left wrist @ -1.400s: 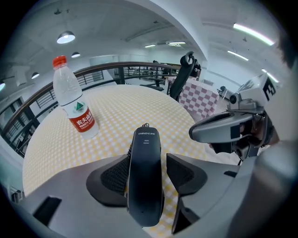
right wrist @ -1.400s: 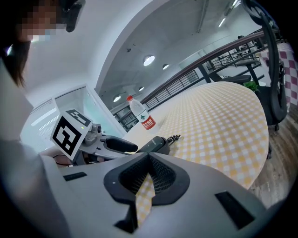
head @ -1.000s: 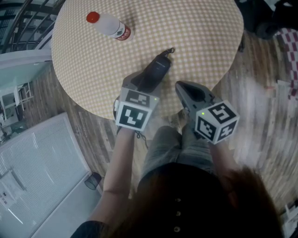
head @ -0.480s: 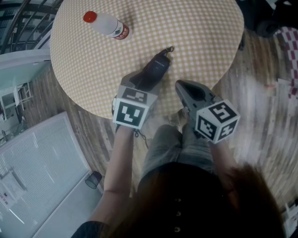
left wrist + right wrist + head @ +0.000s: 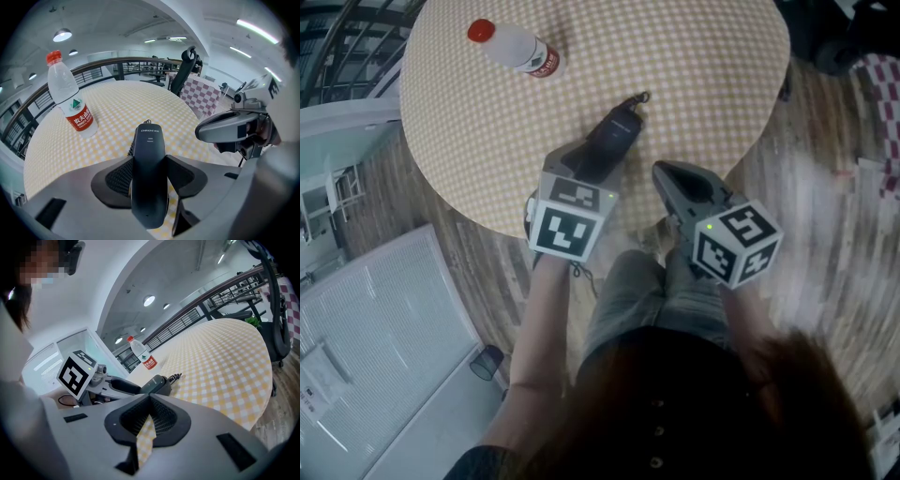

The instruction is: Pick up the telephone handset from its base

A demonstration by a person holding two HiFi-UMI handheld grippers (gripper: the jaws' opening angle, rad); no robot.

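The dark telephone handset point(image 5: 617, 136) lies on the checked round table point(image 5: 703, 66), with its coiled cord point(image 5: 643, 98) at the far end. No base shows under it. My left gripper point(image 5: 598, 157) points steeply down over the handset's near half. Its jaws have just been closing. In the left gripper view both pads point(image 5: 119, 176) rest against the sides of the handset point(image 5: 149, 154). My right gripper point(image 5: 662, 174) hovers just right of the handset, shut with nothing in it. In the right gripper view its fingertips point(image 5: 157, 411) meet, and the handset point(image 5: 157, 383) lies beyond them.
A clear water bottle point(image 5: 516, 47) with a red cap and red label stands at the table's far left, also in the left gripper view point(image 5: 70, 98). The person's knees are under the table's near edge point(image 5: 628, 230). Wooden floor lies to the right, and a railing to the left.
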